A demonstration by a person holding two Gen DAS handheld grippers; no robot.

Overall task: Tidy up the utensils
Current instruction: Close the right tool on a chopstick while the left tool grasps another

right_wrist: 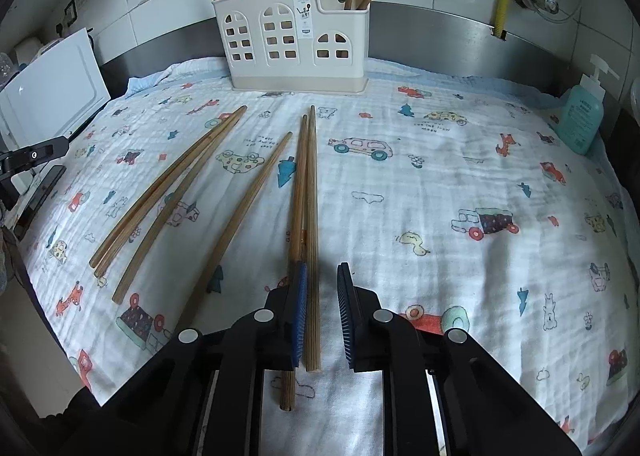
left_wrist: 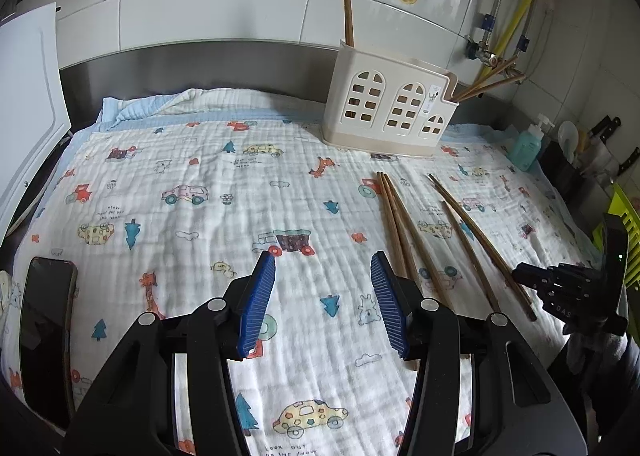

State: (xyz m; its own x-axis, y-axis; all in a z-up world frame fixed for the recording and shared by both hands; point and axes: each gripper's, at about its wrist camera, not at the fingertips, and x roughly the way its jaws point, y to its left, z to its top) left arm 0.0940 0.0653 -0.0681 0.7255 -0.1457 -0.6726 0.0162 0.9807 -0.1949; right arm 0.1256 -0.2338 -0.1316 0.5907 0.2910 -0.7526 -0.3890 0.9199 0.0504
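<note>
Now my right gripper [right_wrist: 322, 316] straddles one chopstick [right_wrist: 312, 215] unpinched; my left gripper [left_wrist: 323, 304] hangs unclenched, empty. Loose chopsticks point toward twelve o'clock, at the holder [right_wrist: 296, 43].

We cannot see the lower ends of the chopsticks standing in the holder [right_wrist: 298, 35]; its walls hide them, and the top edge cuts off their tips in the right wrist view. The left finger [right_wrist: 301, 308] of the right gripper [right_wrist: 323, 316] covers part of one chopstick [right_wrist: 298, 191] of the nearest pair. The small label [right_wrist: 305, 17] on the holder is too small for us to read. The phone [left_wrist: 46, 332] at the counter's left edge is partly hidden behind the left gripper [left_wrist: 323, 306].
</note>
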